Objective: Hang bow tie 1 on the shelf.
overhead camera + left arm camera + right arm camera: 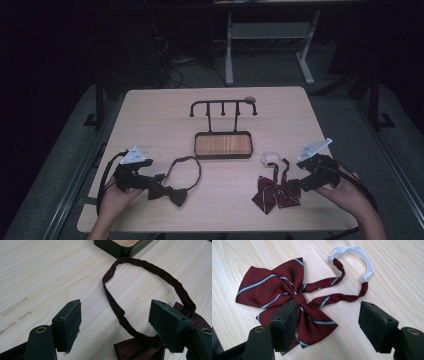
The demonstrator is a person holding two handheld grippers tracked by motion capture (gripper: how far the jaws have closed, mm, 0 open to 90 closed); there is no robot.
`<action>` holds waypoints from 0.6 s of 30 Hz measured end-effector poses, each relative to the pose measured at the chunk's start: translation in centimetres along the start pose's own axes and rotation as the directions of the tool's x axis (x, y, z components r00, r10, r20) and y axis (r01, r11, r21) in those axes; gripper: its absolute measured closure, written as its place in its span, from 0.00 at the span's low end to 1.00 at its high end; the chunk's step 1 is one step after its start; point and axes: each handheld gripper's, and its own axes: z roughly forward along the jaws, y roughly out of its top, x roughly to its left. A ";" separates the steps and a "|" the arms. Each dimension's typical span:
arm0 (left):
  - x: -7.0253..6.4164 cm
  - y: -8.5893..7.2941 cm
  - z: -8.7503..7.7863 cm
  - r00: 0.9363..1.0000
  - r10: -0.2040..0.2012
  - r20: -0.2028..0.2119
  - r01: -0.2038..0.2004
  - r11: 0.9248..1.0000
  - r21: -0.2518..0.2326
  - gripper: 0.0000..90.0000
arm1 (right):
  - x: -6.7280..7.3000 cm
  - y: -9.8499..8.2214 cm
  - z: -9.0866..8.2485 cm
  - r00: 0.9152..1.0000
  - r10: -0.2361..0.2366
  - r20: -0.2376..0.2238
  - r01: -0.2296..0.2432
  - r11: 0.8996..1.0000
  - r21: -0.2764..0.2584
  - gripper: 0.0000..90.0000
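Note:
A dark maroon bow tie [172, 192] with a closed neck loop [150, 267] lies flat at the table's front left. My left gripper [156, 186] hovers at its left end, open; in the left gripper view [115, 322] the loop passes between the wide-apart jaws and the pads do not touch it. At the front right lies a red bow tie with pale stripes [275, 194] and a white elastic band [360, 255]. My right gripper [296, 187] is open just to its right. In the right gripper view [328, 322] the left jaw overlaps the striped bow [274, 288]; nothing is held.
A black stand with a wood-bottomed tray [223, 145] and a rail of hooks [222, 105] stands at the middle of the light wooden table [150, 120]. Its corner shows in the left gripper view [117, 247]. Another table's white legs [229, 50] stand beyond.

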 end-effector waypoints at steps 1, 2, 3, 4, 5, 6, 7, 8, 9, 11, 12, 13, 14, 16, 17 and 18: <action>0.0 0.0 -0.1 1.000 0.003 -0.001 -0.003 1.000 -0.001 0.29 | 0.0 0.1 0.1 1.000 -0.001 0.000 0.001 1.000 0.004 0.35; -0.1 0.0 -0.1 1.000 0.005 -0.004 -0.005 1.000 -0.004 0.29 | -0.1 0.4 0.2 1.000 -0.007 -0.002 0.007 1.000 0.008 0.36; -0.1 0.0 -0.2 1.000 0.004 -0.006 -0.004 1.000 -0.007 0.29 | -0.1 0.5 0.3 1.000 -0.004 -0.004 0.004 1.000 0.010 0.36; -0.1 0.0 -0.3 1.000 0.002 -0.006 -0.002 1.000 -0.009 0.29 | -0.2 0.7 0.4 1.000 -0.004 -0.010 0.004 1.000 0.013 0.37; -0.1 0.0 -0.3 1.000 0.000 -0.005 0.000 1.000 -0.012 0.29 | -0.3 1.0 0.5 1.000 -0.008 -0.017 0.009 1.000 0.017 0.38; -0.2 0.0 -0.3 1.000 -0.006 -0.006 0.006 1.000 -0.020 0.29 | -0.4 1.1 0.6 1.000 -0.011 -0.020 0.011 1.000 0.018 0.38; -0.2 0.0 -0.3 1.000 -0.003 -0.007 0.003 1.000 -0.019 0.29 | -0.5 1.4 0.7 1.000 -0.019 -0.021 0.019 1.000 0.022 0.38; -0.2 0.0 -0.3 1.000 -0.005 -0.007 0.005 1.000 -0.019 0.29 | -0.7 1.7 0.9 0.999 -0.018 -0.026 0.019 0.999 0.029 0.40; -0.2 0.0 -0.3 1.000 -0.005 -0.007 0.005 1.000 -0.019 0.29 | -0.7 1.7 0.9 0.999 -0.018 -0.026 0.019 0.999 0.029 0.40; -0.1 0.0 -0.3 1.000 -0.005 -0.006 0.005 1.000 -0.020 0.29 | -1.0 2.0 1.3 0.999 -0.028 -0.029 0.028 0.999 0.032 0.40; -0.1 0.0 -0.3 1.000 -0.006 -0.004 0.006 1.000 -0.020 0.29 | -1.1 2.1 1.4 0.999 -0.020 -0.035 0.021 0.999 0.036 0.41; -0.1 0.0 -0.2 1.000 -0.004 -0.002 0.004 1.000 -0.016 0.29 | -1.3 2.2 1.5 0.999 -0.025 -0.039 0.026 0.999 0.035 0.42; 0.0 0.0 -0.2 1.000 0.003 -0.003 -0.003 1.000 -0.009 0.29 | -1.5 2.4 1.9 0.999 -0.027 -0.042 0.029 0.999 0.041 0.44; -0.1 0.0 -0.2 1.000 0.005 -0.004 -0.005 1.000 -0.009 0.29 | -1.6 2.5 2.0 0.999 -0.026 -0.042 0.028 0.999 0.044 0.44; -0.1 0.0 -0.2 1.000 0.007 -0.004 -0.007 1.000 -0.008 0.29 | -1.9 2.7 2.3 0.998 -0.021 -0.055 0.023 0.999 0.047 0.45; -0.1 0.0 -0.2 1.000 0.007 -0.003 -0.007 1.000 -0.008 0.29 | -1.9 2.7 2.3 0.998 -0.021 -0.055 0.023 0.999 0.047 0.45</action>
